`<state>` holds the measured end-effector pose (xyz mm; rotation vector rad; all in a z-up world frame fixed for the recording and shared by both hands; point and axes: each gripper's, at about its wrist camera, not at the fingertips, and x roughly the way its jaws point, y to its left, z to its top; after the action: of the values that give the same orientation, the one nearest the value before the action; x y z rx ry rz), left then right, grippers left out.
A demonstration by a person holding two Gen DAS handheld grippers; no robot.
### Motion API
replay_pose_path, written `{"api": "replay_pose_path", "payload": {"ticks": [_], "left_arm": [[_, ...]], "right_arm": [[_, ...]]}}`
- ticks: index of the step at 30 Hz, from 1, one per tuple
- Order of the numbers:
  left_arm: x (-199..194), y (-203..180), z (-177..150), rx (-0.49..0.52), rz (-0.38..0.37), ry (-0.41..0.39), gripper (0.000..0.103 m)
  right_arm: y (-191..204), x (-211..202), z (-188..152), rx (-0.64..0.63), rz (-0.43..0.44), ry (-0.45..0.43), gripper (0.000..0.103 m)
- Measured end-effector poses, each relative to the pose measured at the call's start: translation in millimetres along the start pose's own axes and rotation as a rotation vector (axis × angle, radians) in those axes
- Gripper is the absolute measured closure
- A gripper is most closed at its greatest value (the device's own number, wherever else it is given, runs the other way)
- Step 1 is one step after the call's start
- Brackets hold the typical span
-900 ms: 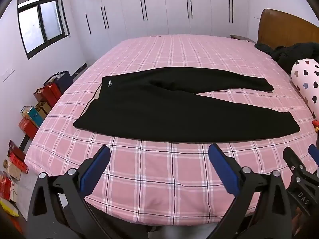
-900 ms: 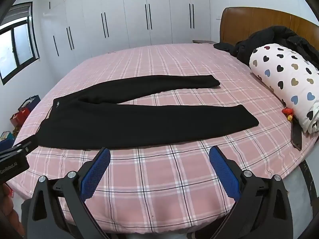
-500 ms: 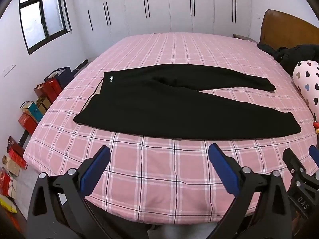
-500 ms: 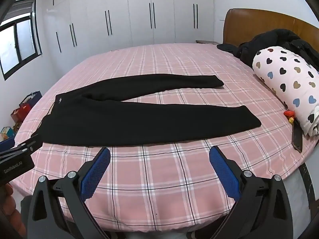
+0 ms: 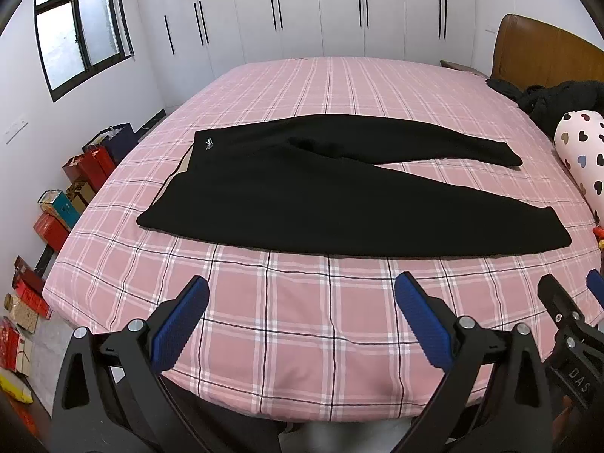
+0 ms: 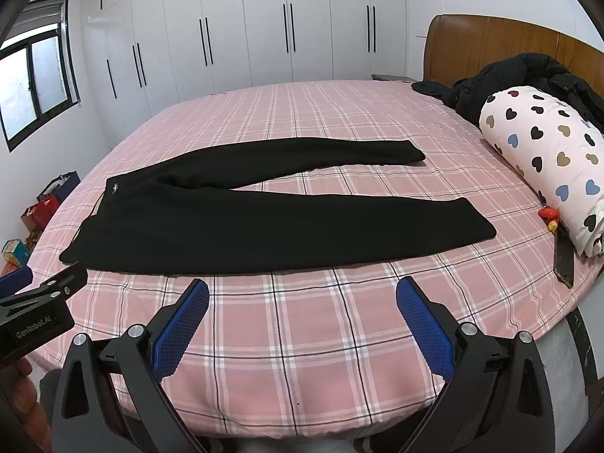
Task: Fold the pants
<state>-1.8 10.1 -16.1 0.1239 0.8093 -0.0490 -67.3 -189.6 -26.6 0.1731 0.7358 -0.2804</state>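
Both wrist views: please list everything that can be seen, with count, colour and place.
black pants: one, black, spread flat on the bed, legs apart
pink plaid bed sheet: one, pink, covering the bed
heart-print rolled quilt: one, white with hearts, right edge of bed
black jacket: one, black, by the headboard
brown wooden headboard: one, brown, right end
white wardrobe: one, white, far wall
window: one, dark frame, left wall
boxes and bags: several, mostly red, floor at left
left gripper: one, blue pads, open, empty
right gripper: one, blue pads, open, empty
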Motion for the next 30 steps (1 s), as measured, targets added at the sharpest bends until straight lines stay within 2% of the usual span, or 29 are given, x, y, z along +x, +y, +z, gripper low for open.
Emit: {"api": "replay_pose_path", "payload": {"ticks": [30], "left_arm": [[2.8,-2.9,-2.8,0.006,0.001,0.005,0.007]], "right_arm": [[0.9,3.4,-3.2,0.000,0.006,0.017,0.005]]}}
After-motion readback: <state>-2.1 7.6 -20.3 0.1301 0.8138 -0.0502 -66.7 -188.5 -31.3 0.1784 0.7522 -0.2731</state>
